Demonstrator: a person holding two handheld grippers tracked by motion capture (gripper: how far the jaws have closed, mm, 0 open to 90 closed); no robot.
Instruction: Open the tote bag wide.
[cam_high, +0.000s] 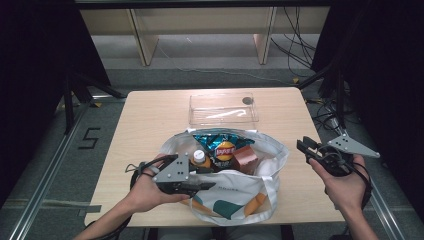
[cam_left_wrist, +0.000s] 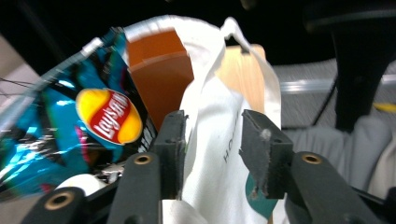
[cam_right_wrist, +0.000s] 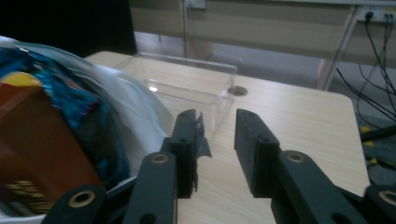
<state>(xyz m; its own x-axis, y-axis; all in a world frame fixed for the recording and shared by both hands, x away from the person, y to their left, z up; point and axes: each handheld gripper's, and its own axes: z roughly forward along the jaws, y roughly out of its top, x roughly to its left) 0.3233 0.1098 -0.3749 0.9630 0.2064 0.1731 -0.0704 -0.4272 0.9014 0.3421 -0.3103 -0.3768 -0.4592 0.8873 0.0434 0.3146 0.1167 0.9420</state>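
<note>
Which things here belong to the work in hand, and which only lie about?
Work in hand: white cloth tote bag; blue foil crisp packet; brown cardboard box; white-capped orange bottle; left gripper.
Lying about: clear plastic tray; floor cables.

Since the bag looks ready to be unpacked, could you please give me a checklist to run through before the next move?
1. Left gripper jaws astride the white cloth tote bag's rim: ok; jaws apart, not yet clamped.
2. Right gripper free: ok; open, beside the bag, holding nothing.
3. Bag mouth open: ok; blue crisp packet, brown carton and white-capped bottle exposed.
4. Clear plastic tray ready: ok; looks empty.
5. Bag's stability once lifted: cannot tell.
</note>
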